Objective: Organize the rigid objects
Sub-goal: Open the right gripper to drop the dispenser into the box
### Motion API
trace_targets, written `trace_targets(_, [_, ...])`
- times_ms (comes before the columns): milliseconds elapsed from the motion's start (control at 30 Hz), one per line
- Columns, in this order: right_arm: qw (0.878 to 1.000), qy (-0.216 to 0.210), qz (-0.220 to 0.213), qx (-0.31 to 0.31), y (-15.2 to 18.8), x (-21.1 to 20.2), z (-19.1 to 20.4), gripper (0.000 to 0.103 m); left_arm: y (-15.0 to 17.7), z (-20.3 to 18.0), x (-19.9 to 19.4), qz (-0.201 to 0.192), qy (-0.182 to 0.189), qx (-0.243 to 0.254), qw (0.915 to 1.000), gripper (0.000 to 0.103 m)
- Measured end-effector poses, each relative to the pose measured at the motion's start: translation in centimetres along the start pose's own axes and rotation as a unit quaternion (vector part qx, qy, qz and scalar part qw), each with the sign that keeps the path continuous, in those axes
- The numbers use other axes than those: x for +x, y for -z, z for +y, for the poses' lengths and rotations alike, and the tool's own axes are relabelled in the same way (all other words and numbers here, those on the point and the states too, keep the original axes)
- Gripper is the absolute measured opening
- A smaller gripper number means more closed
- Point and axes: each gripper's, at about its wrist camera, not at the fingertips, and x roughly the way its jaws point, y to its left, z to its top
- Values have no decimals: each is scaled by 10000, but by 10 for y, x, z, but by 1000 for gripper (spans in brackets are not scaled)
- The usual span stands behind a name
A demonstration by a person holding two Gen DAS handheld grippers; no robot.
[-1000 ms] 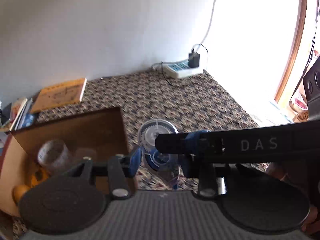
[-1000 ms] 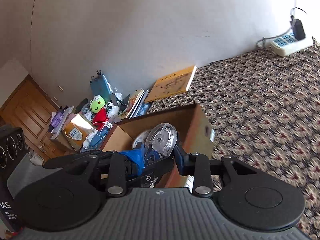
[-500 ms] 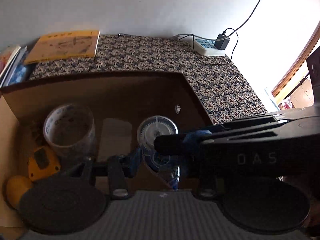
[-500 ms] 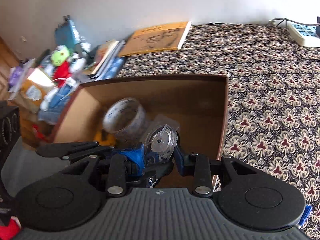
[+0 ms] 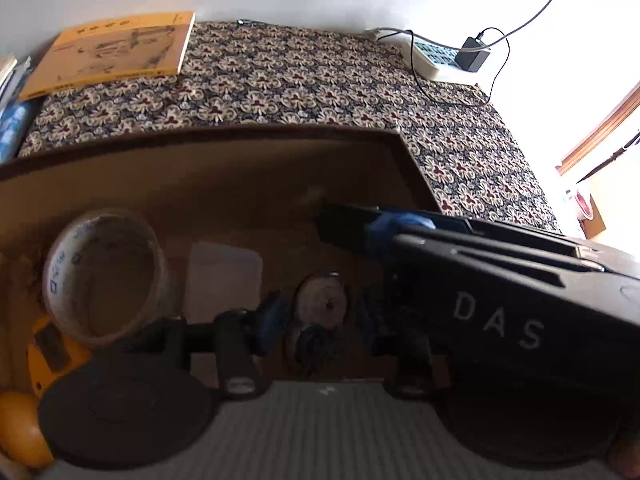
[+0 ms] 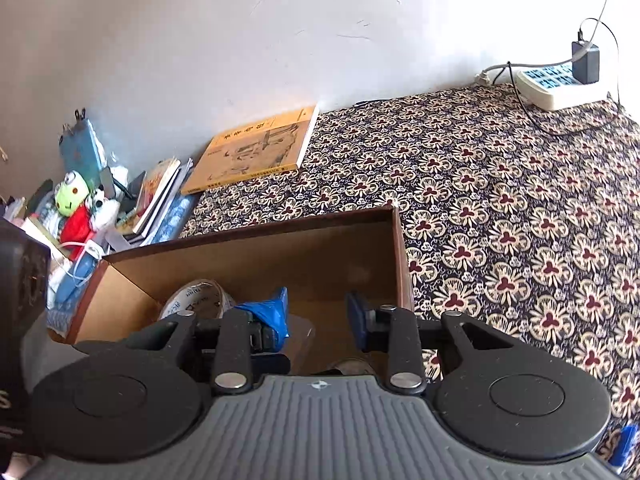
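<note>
step: drop-off, judged done | right gripper (image 6: pixel 318 316): jaws wide apart, holding nothing, above cardboard box (image 6: pixel 256 258) | left gripper (image 5: pixel 322 326): cannot tell if gripping | clear reel (image 5: pixel 322 306): inside box, between left fingers | next: probably lift away, fetch another thing

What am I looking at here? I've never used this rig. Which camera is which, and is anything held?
There is no robot arm. A person holds a two-finger gripper in each hand, and each has a fisheye camera looking along its fingers. The left wrist view looks down into the cardboard box, which holds a tape roll and a yellow tape measure. A clear reel dispenser sits between the fingers of the left gripper; blur hides whether it is gripped. The right wrist view shows the right gripper open and empty over the box. Around the box, on the patterned cloth, lie a book and a power strip.
</note>
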Motion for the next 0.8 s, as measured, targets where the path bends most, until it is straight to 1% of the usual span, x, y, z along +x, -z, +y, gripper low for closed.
trace_targets(167, [9996, -23, -83, 257, 6, -10, -4, 13, 4, 3, 2, 113, -190, 24, 9998, 34])
trace_targets(300, [9995, 10, -168, 263, 15, -15, -1, 13, 11, 6, 1, 186, -389, 127, 9990, 34])
trace_targets(400, [9989, -35, -217, 422, 22, -22, -2, 11, 21, 6, -1, 219, -475, 310, 9982, 36])
trace_targets(433, [9984, -47, -242, 510, 25, -25, -4, 11, 26, 6, -3, 177, -490, 403, 9978, 43])
trace_targets(467, [9979, -63, -262, 595, 29, -28, -5, 11, 31, 4, -5, 107, -541, 529, 9971, 45])
trace_targets(567, [9968, -49, -317, 738, 38, -38, -4, 11, 41, 2, -11, -26, -793, 845, 9933, 46])
trace_targets(800, [9941, -145, -373, 1013, 56, -57, -3, 13, 54, 8, -21, 40, -963, 985, 9905, 47])
